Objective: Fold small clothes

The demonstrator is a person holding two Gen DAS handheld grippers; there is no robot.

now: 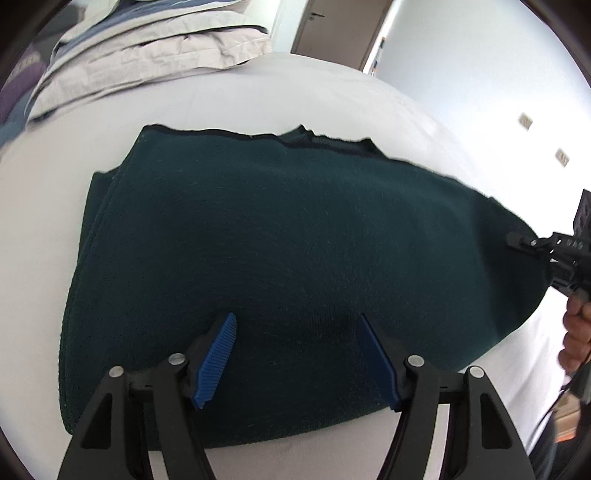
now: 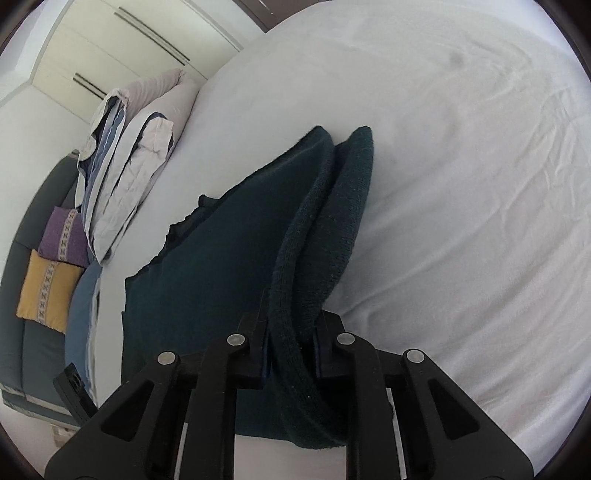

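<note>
A dark green knit garment [image 1: 280,236] lies partly folded on the white bed [image 1: 207,99]. My left gripper [image 1: 297,319] is open, its blue pads [image 1: 216,363] resting just above the garment's near edge, holding nothing. My right gripper [image 2: 291,328] is shut on a thick fold of the same garment [image 2: 332,221] and lifts that side off the sheet. In the left wrist view the right gripper [image 1: 517,240] shows at the garment's right end, raising it.
Folded pale bedding and pillows [image 1: 147,48] lie at the head of the bed. Purple [image 2: 64,236] and yellow [image 2: 46,291] cushions sit on a dark sofa beside it. A door [image 1: 340,26] and wall are beyond. White sheet [image 2: 461,184] extends right of the garment.
</note>
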